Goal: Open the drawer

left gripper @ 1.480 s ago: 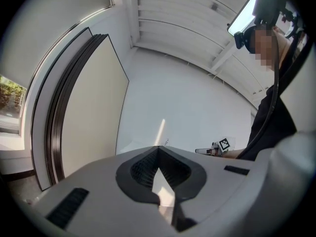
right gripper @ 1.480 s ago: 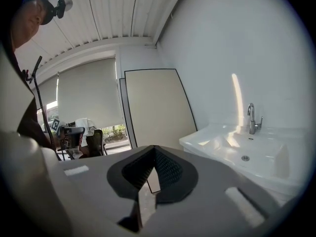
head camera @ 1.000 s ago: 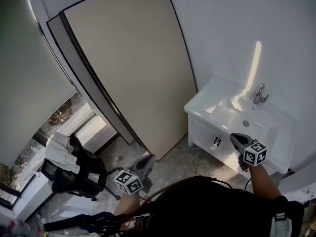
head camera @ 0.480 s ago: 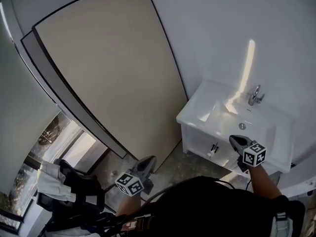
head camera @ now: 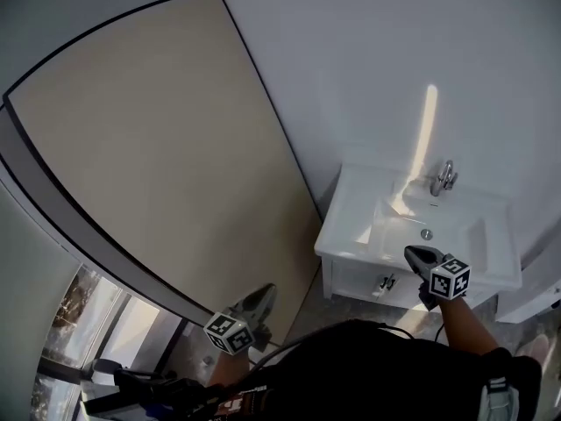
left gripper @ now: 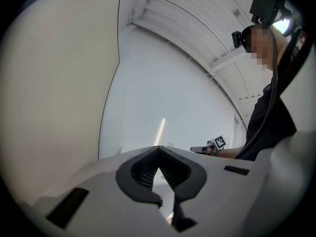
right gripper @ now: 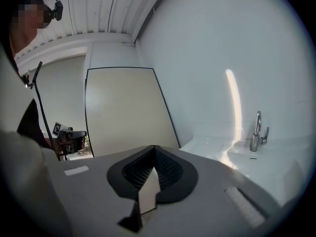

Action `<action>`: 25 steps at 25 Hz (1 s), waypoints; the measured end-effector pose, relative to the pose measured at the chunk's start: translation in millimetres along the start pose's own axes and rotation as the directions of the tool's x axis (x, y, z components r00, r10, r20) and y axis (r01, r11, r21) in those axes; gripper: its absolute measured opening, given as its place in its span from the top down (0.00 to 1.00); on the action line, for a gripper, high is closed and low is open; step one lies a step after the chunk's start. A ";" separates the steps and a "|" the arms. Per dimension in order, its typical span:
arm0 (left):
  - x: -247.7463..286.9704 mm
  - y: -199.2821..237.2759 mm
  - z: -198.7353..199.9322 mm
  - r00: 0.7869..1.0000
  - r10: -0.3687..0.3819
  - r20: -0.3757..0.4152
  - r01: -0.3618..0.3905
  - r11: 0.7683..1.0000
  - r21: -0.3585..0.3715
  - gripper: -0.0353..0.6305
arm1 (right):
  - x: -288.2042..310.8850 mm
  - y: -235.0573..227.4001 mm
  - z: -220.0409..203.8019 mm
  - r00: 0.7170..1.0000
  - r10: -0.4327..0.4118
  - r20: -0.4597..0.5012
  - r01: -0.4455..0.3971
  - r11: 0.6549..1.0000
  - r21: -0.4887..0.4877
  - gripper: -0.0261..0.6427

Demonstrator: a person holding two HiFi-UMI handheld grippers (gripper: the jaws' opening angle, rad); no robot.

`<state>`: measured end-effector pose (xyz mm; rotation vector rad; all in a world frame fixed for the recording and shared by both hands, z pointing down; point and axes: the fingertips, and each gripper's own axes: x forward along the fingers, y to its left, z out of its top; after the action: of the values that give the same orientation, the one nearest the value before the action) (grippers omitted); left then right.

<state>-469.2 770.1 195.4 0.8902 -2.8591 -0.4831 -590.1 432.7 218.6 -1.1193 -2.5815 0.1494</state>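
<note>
Both grippers pinched shut, empty.
Drawer [head camera: 359, 279] sits under the basin [head camera: 344, 238]; your right gripper [head camera: 414, 254] hangs at the basin's front, left gripper [head camera: 263, 295] well aside; go in closed and you miss the handle [head camera: 386, 281].

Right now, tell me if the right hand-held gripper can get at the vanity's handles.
Probably yes: the right hand-held gripper hangs near the vanity front, with nothing between it and the handles.

In my head view, the panel [head camera: 149, 139] stands at ten o'clock against the wall [head camera: 394, 60]. The washbasin [head camera: 351, 226] sits at three o'clock, with the tap [head camera: 444, 178] on its far rim and the cabinet [head camera: 355, 279] beneath. My right gripper [head camera: 414, 253] is before the basin's near rim, and my left gripper [head camera: 261, 295] is at seven o'clock, near the panel's foot.
</note>
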 end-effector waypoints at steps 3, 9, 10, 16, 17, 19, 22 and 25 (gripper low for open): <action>10.6 28.2 6.3 0.999 -0.043 -0.014 0.042 0.999 -0.009 0.96 | 14.1 3.8 0.5 0.999 -0.039 0.000 0.039 0.999 0.012 0.96; 52.2 47.5 11.4 0.990 -0.130 -0.057 0.128 0.991 -0.029 0.96 | 11.9 -14.5 -5.9 0.992 -0.126 -0.027 0.127 0.991 0.046 0.96; 59.7 49.1 9.5 0.988 -0.139 -0.060 0.137 0.990 -0.031 0.96 | 11.9 -22.0 -7.9 0.990 -0.137 -0.027 0.138 0.989 0.056 0.96; 117.4 55.3 7.2 0.985 -0.146 -0.087 0.145 0.989 -0.017 0.96 | 27.3 -75.6 -3.2 0.991 -0.135 -0.009 0.135 0.986 0.095 0.96; 129.7 55.4 8.9 0.986 -0.141 -0.089 0.140 0.990 -0.014 0.96 | 32.5 -87.1 0.4 0.992 -0.126 -0.005 0.126 0.987 0.097 0.96; 155.4 52.5 10.0 0.988 -0.128 -0.090 0.127 0.992 -0.012 0.96 | 40.9 -113.6 7.5 0.994 -0.111 0.002 0.110 0.989 0.101 0.96; 187.9 42.9 12.5 0.992 -0.103 -0.078 0.105 0.994 0.014 0.96 | 51.9 -151.0 19.6 0.997 -0.073 0.018 0.071 0.993 0.092 0.96; 214.2 36.0 20.8 0.996 -0.068 -0.052 0.069 0.997 0.037 0.96 | 65.5 -178.3 36.3 0.999 -0.022 0.036 0.020 0.997 0.073 0.96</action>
<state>-668.7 681.8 189.6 0.9951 -2.8094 -0.4071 -767.5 358.9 240.2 -1.0727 -2.5969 0.2589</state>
